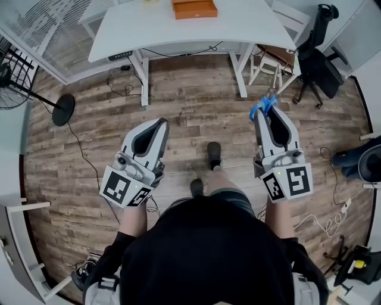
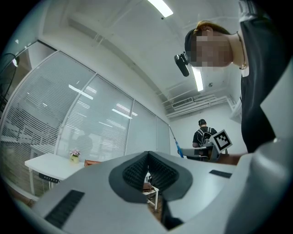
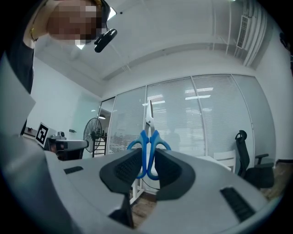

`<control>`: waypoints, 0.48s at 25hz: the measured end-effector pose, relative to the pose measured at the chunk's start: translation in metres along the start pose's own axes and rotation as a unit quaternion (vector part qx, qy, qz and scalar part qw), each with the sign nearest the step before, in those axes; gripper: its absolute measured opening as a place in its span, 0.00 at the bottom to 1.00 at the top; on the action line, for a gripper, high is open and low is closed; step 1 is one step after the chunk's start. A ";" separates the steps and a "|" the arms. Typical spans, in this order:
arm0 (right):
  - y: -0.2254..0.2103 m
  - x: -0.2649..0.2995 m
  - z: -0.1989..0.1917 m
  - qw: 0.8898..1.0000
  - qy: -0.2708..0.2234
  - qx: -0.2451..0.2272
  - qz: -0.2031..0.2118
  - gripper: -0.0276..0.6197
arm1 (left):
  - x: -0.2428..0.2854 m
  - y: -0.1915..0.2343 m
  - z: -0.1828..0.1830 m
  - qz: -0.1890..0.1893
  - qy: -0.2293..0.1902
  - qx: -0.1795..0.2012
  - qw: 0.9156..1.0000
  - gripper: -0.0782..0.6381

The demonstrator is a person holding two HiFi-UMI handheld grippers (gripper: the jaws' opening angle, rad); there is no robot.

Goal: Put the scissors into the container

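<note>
Right gripper: your right gripper [image 1: 267, 114] is at the right of the head view. Its jaws are clamped on the scissors [image 3: 147, 153].
Scissors: they stand between the two pads of your right gripper, held by the blue handles. The closed blades point past the jaw tips, toward the upper middle of the right gripper view.
Left gripper: your left gripper [image 1: 159, 125] is at the left centre of the head view. Its jaws are together and nothing is between them.
Table: a white table [image 1: 178, 30] runs along the top of the head view, well apart from both of your grippers.
Box: an orange box [image 1: 194, 8] lies on the table, at the top centre of the head view.
Floor: the wood floor [image 1: 190, 101] fills the middle of the head view.
Chair: a black chair [image 1: 318, 65] is at the upper right of the head view.
Fan: a black fan [image 1: 12, 77] stands at the left edge.
</note>
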State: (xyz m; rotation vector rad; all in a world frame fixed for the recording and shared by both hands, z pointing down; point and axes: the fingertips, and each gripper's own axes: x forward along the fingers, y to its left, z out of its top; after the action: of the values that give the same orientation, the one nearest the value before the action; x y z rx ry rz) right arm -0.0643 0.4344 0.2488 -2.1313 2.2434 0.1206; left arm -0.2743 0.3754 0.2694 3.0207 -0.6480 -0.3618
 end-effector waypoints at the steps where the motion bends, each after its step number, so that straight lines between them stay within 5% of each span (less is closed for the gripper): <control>1: -0.001 0.001 0.000 1.000 0.000 0.000 0.000 0.19 | 0.002 0.000 0.000 0.000 -0.001 0.001 1.000 0.13; 12: -0.021 0.034 -0.005 1.000 -0.004 0.009 0.006 0.19 | 0.033 0.020 -0.004 0.001 0.004 0.008 1.000 0.13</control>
State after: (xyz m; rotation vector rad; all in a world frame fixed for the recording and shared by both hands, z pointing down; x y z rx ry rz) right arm -0.0455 0.3993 0.2501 -2.1055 2.2444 0.1069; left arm -0.2524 0.3435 0.2678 3.0347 -0.6556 -0.3453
